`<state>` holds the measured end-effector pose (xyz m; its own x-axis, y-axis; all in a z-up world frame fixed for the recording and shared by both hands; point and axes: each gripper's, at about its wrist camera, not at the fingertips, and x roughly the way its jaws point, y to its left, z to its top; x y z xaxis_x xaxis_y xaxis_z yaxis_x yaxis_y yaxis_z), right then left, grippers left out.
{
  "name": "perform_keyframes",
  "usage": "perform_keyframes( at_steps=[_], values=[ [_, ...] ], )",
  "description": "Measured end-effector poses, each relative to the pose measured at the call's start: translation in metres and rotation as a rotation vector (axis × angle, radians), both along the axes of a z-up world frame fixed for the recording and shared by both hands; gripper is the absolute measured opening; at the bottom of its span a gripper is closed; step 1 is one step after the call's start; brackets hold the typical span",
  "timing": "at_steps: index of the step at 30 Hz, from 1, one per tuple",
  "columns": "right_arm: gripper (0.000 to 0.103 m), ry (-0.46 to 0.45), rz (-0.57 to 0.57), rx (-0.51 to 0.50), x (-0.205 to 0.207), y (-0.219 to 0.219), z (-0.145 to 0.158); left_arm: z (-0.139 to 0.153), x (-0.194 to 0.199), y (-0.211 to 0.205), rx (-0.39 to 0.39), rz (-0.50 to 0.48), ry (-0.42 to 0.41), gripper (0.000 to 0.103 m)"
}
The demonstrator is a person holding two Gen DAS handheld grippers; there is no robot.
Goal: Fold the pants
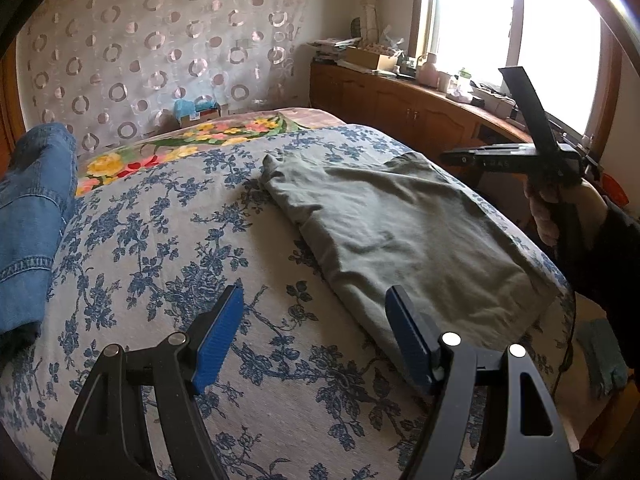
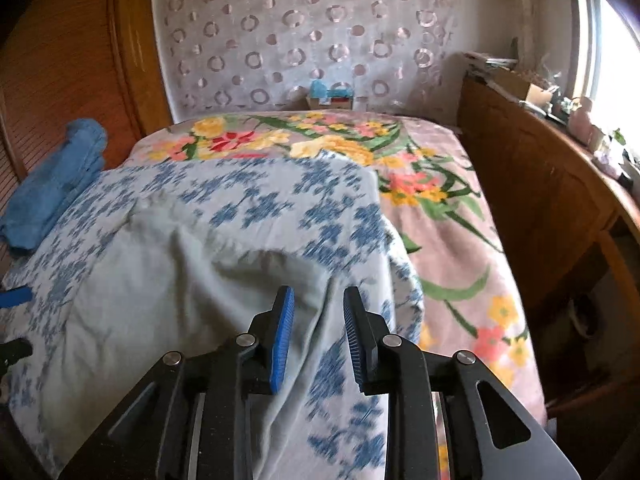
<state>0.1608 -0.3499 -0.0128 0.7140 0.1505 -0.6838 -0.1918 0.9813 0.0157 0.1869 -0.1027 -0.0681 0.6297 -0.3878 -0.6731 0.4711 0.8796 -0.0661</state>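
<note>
Folded grey-green pants (image 1: 400,232) lie on the blue-flowered sheet (image 1: 160,240) of a bed, towards its right side. My left gripper (image 1: 316,296) hovers open over the sheet at the near left edge of the pants, its right finger above the cloth, nothing between the blue pads. A hand at the far right holds my right gripper (image 1: 452,157) above the pants' far right edge. In the right wrist view, which is blurred, the pants (image 2: 180,272) lie below my right gripper (image 2: 318,294), whose pads stand a narrow gap apart with nothing pinched.
Folded blue jeans (image 1: 32,220) (image 2: 56,184) rest at the bed's left edge. A flowered pink blanket (image 2: 440,220) covers the far and right part of the bed. A cluttered wooden cabinet (image 1: 400,104) (image 2: 540,200) runs under the window on the right.
</note>
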Motion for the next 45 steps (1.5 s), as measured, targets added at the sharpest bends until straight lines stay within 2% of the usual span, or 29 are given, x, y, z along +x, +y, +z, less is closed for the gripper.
perform_keyframes(
  at_steps=[7,11,17,21,29,34,38,45],
  values=[
    [0.026,0.058,0.016,-0.014,-0.013,0.006,-0.01,-0.008,-0.008,-0.011,0.011,-0.027,0.022,0.074],
    [0.026,0.079,-0.029,-0.095,-0.01,0.004,-0.016,-0.011,-0.01,-0.013,0.017,-0.029,0.034,0.074],
    [0.026,0.055,-0.06,-0.059,-0.02,-0.013,-0.009,-0.011,-0.012,-0.014,0.011,-0.026,0.034,0.074],
    [0.026,0.031,-0.047,-0.015,-0.044,-0.011,-0.001,-0.011,-0.015,-0.013,0.0,0.005,0.022,0.074],
    [0.026,0.015,-0.014,0.048,-0.116,0.0,-0.005,-0.009,-0.029,-0.015,-0.005,-0.01,0.027,0.074],
    [0.027,0.013,-0.019,0.039,-0.157,0.007,-0.008,-0.01,-0.037,-0.019,-0.02,-0.03,0.055,0.074],
    [0.029,0.027,-0.039,0.056,-0.171,0.007,-0.011,-0.018,-0.04,-0.025,0.016,-0.03,0.085,0.074],
    [0.031,0.062,-0.096,0.055,-0.179,0.006,-0.02,-0.024,-0.046,-0.027,0.026,-0.022,0.097,0.074]
  ],
)
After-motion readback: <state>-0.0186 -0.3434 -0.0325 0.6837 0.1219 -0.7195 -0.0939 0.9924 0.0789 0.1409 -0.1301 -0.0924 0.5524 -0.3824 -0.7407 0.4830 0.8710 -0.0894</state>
